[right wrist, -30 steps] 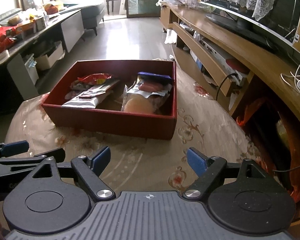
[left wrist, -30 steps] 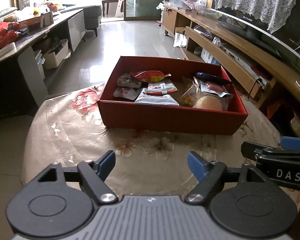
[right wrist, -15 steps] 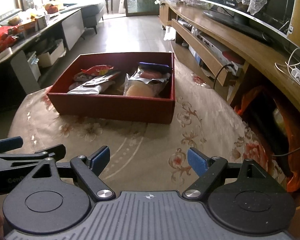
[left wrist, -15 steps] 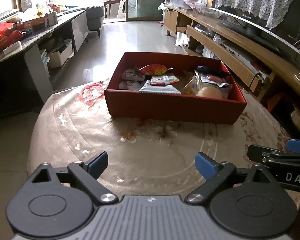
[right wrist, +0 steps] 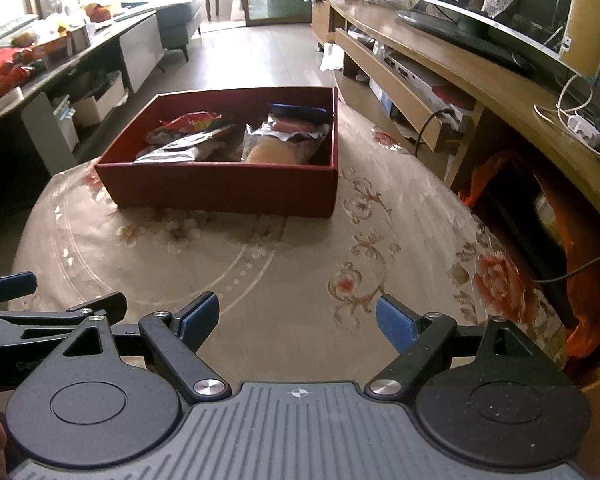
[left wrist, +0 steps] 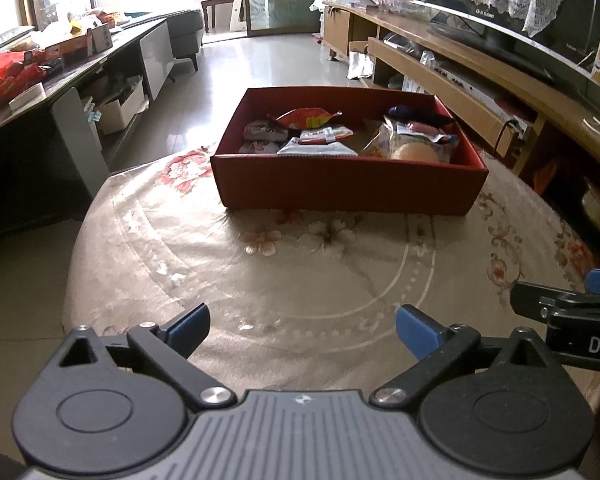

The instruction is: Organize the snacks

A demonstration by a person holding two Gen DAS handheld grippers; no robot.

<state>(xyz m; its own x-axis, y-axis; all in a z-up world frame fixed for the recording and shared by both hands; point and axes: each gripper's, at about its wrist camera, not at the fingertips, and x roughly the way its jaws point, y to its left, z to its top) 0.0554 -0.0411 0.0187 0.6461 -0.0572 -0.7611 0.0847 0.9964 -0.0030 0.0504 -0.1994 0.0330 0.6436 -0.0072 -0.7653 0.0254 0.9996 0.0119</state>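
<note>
From the left wrist view, the left claw (left wrist: 302,326) hangs low over the near part of the table (left wrist: 148,240), its jaws opening wide with nothing between them. The red box (left wrist: 348,186) sits on the far half of the floral cloth, well apart from the claw. Inside lie the snacks: an orange packet (left wrist: 306,117) at the far left, a silver packet (left wrist: 316,148) against the near wall, and a bun in clear wrap (left wrist: 414,151) to the right. The right claw's side pokes in at the right edge. No snack is seen on the bare cloth, so the sorting looks finished or close to it; any next move would call for a long reach forward into the box.

From the right wrist view, the right claw (right wrist: 298,316) is released and empty, also over the near cloth. The red box (right wrist: 224,188) stands far and left of it. To the right, a wooden TV bench (right wrist: 500,92) runs close beside the table, and a cable (right wrist: 580,266) trails near its edge; both could snag a wide swing on that side.
</note>
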